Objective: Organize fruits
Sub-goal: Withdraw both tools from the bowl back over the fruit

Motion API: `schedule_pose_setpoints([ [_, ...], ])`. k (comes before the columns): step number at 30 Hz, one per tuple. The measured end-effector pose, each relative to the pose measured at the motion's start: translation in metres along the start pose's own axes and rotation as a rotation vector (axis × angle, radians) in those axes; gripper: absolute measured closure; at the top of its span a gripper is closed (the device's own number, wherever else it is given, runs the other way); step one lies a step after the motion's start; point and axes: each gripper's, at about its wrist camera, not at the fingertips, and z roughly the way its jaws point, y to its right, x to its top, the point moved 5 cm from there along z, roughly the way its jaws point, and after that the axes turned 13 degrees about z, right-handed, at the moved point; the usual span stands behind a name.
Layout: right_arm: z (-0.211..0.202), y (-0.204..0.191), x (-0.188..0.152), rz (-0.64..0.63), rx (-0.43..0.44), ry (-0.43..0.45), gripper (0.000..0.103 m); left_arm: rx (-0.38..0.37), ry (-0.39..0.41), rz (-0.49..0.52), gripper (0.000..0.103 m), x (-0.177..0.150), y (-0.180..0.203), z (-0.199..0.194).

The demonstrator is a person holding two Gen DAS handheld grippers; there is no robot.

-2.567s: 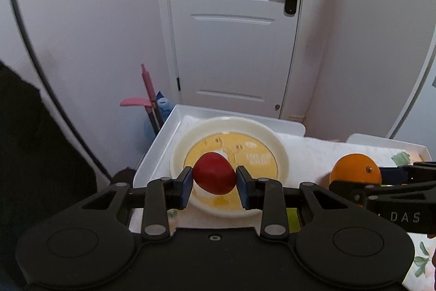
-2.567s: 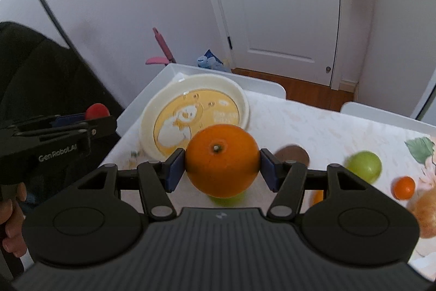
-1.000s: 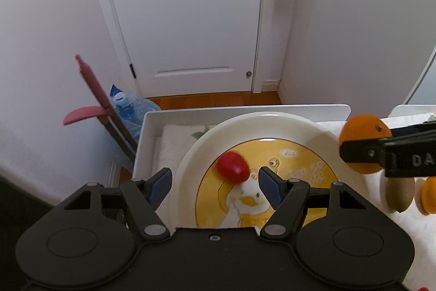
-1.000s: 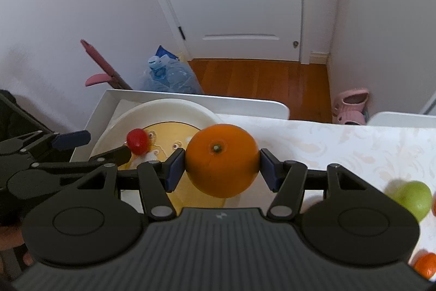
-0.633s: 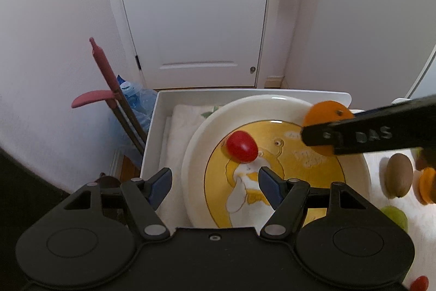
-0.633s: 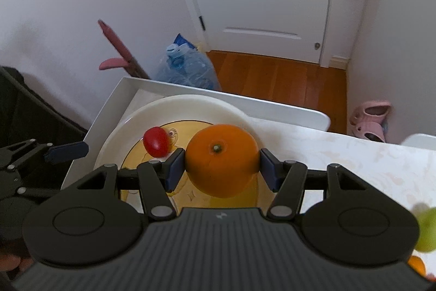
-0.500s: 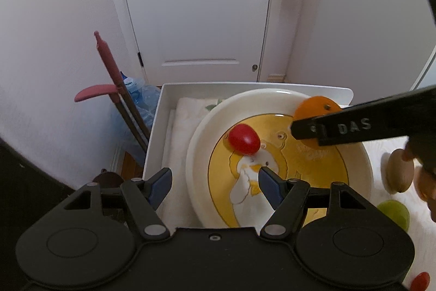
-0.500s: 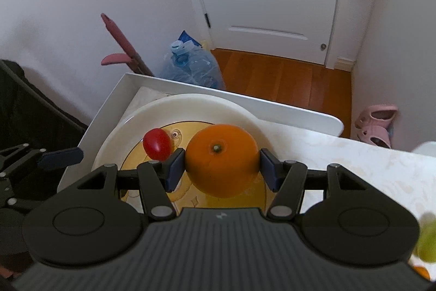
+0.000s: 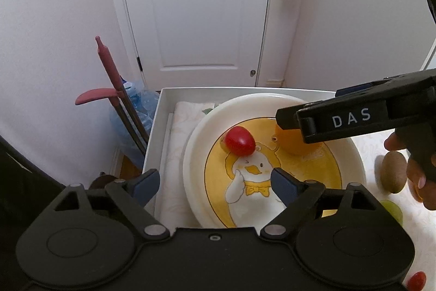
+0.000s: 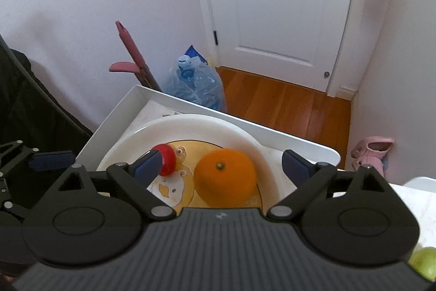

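The right claw (image 10: 220, 165) stands with its jaws opening wide; the orange (image 10: 224, 177) sits between them on the plate (image 10: 190, 124), and neither pad touches it. The left claw (image 9: 215, 183) also has its jaws opening, with nothing between them, and hangs over the near part of the plate. A small red tomato (image 9: 239, 141) lies on the plate's yellow centre, just beside the orange and apart from both claws. The plate rests in a white tray (image 9: 160, 111) at the table's end. A kiwi (image 9: 392, 172) and a green fruit (image 9: 392, 210) lie on the table (image 9: 373, 139) beside the plate. A hand (image 9: 419, 171) holds the right claw's grip.
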Motion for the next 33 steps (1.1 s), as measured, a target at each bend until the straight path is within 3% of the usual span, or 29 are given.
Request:
schedule_pose_setpoints([
  [7,-0.011,0.0,-0.001,0.033,0.003,0.011,0.0,0.0,0.011,-0.009,0.011,0.002,0.0,-0.006],
  [14,-0.034,-0.002,-0.002,0.049,-0.029,0.04,0.0,0.048,0.012,-0.03,0.008,0.003,0.0,-0.021],
  [23,-0.089,0.006,-0.017,0.068,-0.026,0.081,0.0,0.064,0.059,-0.044,0.008,0.004,0.013,-0.057],
  [33,-0.169,0.046,-0.048,0.085,-0.044,0.118,0.0,0.117,0.056,-0.104,0.008,-0.013,0.046,-0.108],
])
